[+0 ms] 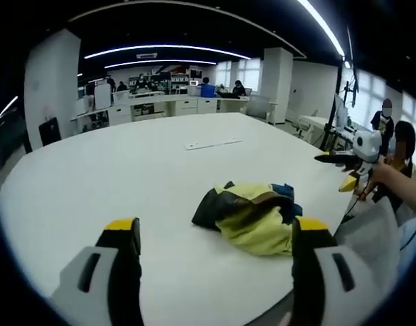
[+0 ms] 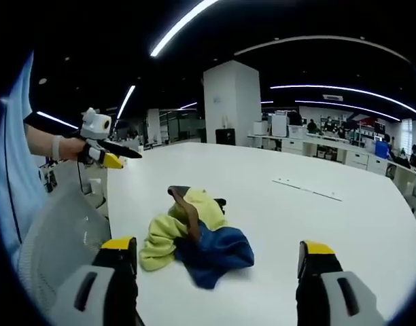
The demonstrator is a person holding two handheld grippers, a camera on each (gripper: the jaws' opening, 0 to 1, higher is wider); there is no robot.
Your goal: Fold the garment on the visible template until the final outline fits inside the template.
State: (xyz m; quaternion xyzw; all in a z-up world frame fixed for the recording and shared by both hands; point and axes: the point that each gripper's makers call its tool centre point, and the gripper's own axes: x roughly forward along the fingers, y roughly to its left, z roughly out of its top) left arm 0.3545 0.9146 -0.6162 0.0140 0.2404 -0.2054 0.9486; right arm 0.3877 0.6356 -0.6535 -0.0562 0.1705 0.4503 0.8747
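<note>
Left gripper view shows a crumpled garment (image 1: 252,216) near the white table's (image 1: 126,176) near edge, a pale strip (image 1: 213,144) lying beyond, both grippers (image 1: 215,234) (image 2: 215,252) spread, empty.

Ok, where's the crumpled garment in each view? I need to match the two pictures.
Left gripper view: the garment lies right of centre on the white table, just beyond the right-hand jaw, yellow side up.
Right gripper view: the garment lies left of centre, between the jaws, blue part nearest the camera.
Shared landmark: the thin white strip lying on the table beyond the garment.
</note>
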